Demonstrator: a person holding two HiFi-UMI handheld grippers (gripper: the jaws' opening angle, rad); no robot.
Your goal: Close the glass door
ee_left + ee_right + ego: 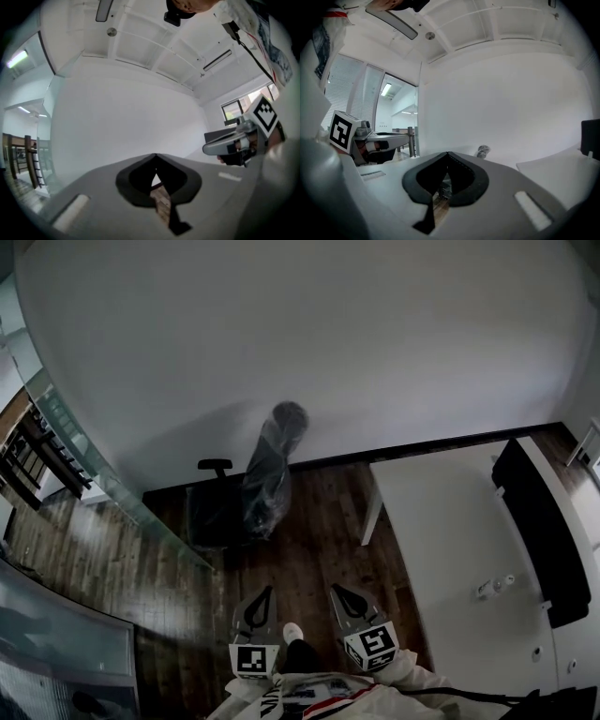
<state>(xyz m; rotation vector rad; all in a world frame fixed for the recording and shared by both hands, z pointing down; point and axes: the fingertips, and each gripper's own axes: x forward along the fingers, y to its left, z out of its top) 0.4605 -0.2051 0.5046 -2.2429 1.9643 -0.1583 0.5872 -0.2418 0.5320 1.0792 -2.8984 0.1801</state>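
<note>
Plainly, what matters is that the door (111, 486) lies off to the left of both tools and ahead of them. Its glass edge runs as a long diagonal in the head view, from the upper left down toward the middle, and ends near the base of the wrapped chair (272, 470). I take this panel for the door. A second, frosted pane sits at the lower left, and I cannot tell for sure which of the 2 swings. The left gripper (266, 591) is the nearer one, well apart from the glass, with bare floor (309, 521) between. The right gripper (336, 589) is just beside it, on the side toward the table (441, 521). Both are held level and close to the body, side by side, aimed at the white wall (309, 334), not at the glass. In the right gripper view the door's upright edge (416, 126) stands left of centre. In the left gripper view the glass (47, 145) shows only at the far left. Each tool's jaws are pressed together with nothing between them, tips meeting in a point in the left gripper view (155, 155) and the right gripper view (448, 153). Judging from this, the next move calls for a turn to the left, most likely led by the left hand, so a closed tip can push the panel.
</note>
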